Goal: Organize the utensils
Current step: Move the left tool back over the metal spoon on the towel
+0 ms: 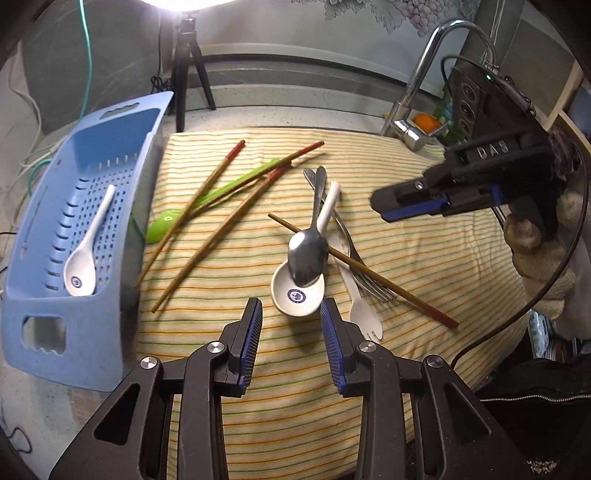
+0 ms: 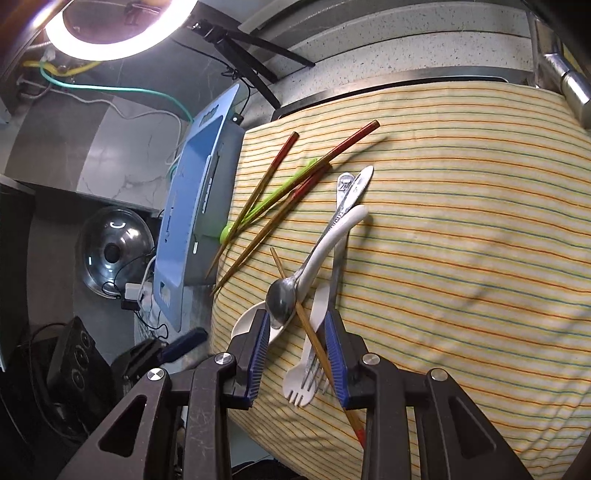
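A: What lights the room?

B: A ring light (image 2: 110,40), glaring white, on a black tripod (image 1: 188,70) that stands at the back of the speckled stone tabletop (image 1: 295,112).

A: And behind that?

B: A grey marbled wall panel (image 1: 110,66), with a pale wall painted with grapes (image 1: 413,14) further right. A green cable (image 1: 88,55) and white cords hang down the left side.

A: Any fixtures?

B: A curved chrome faucet (image 1: 432,62) at the back right. In the right wrist view, a steel pot lid (image 2: 114,251) lies low at the left, beside a white power strip (image 2: 135,293).
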